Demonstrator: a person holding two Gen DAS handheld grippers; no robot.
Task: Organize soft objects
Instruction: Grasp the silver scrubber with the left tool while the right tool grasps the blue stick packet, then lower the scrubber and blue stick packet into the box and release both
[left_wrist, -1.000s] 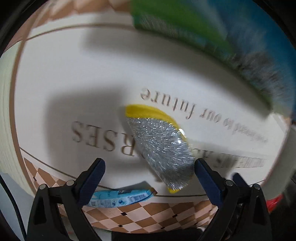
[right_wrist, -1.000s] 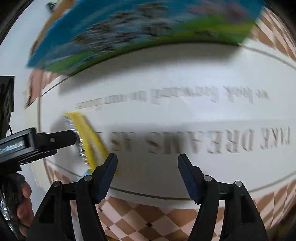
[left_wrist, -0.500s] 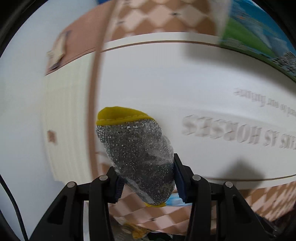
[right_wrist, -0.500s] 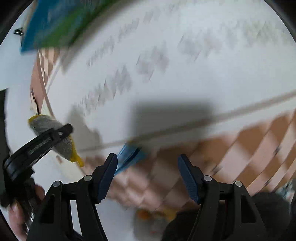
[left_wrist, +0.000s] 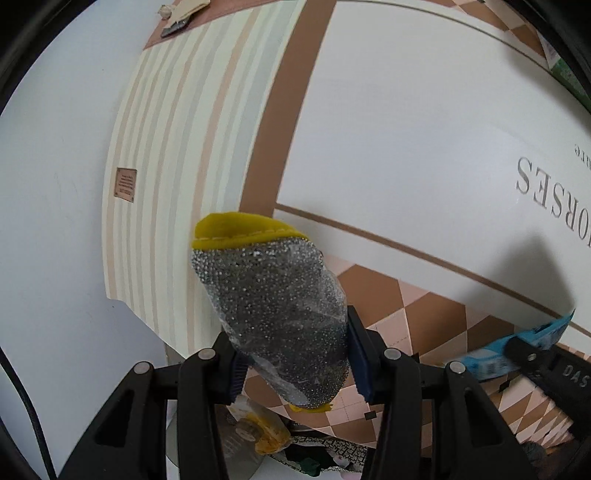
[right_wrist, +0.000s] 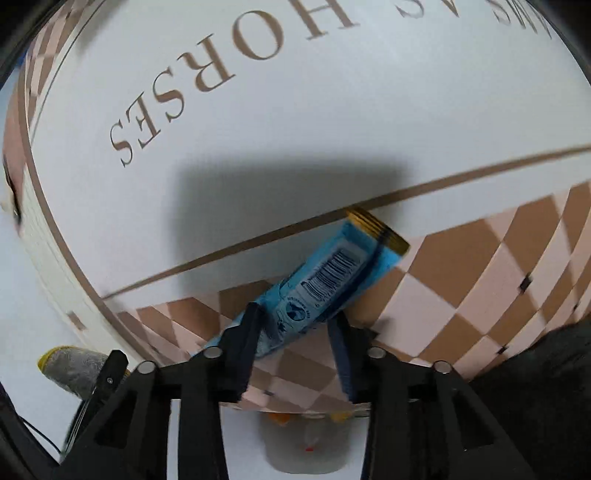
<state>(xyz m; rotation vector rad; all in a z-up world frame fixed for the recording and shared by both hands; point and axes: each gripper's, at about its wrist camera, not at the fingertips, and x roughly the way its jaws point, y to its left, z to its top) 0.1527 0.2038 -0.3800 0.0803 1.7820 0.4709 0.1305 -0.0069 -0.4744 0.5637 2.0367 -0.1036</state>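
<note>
A scrub sponge (left_wrist: 273, 302), silver mesh with a yellow edge and wrapped in clear film, hangs above the mat, and my left gripper (left_wrist: 295, 354) is shut on its lower half. The same sponge (right_wrist: 74, 365) shows at the lower left of the right wrist view. A flat blue packet (right_wrist: 332, 273) with a barcode and a gold end lies slanted on the mat's checkered border. My right gripper (right_wrist: 297, 321) has its jaws closing on the packet's near end, and both pads touch its sides. The blue packet (left_wrist: 532, 339) also appears at the right edge of the left wrist view.
A large mat (left_wrist: 406, 129) with a white lettered centre and a brown-and-pink checkered border covers the white table (left_wrist: 48, 184). Beside it lies a pale striped cloth (left_wrist: 177, 166). Below the table edge sits a bin (left_wrist: 258, 435) with yellow scraps. A dark mass (right_wrist: 535, 369) fills the lower right.
My left gripper closed on the sponge, lifted it and carried it left over the striped cloth. My right gripper swung down to the blue packet and narrowed its jaws around it.
</note>
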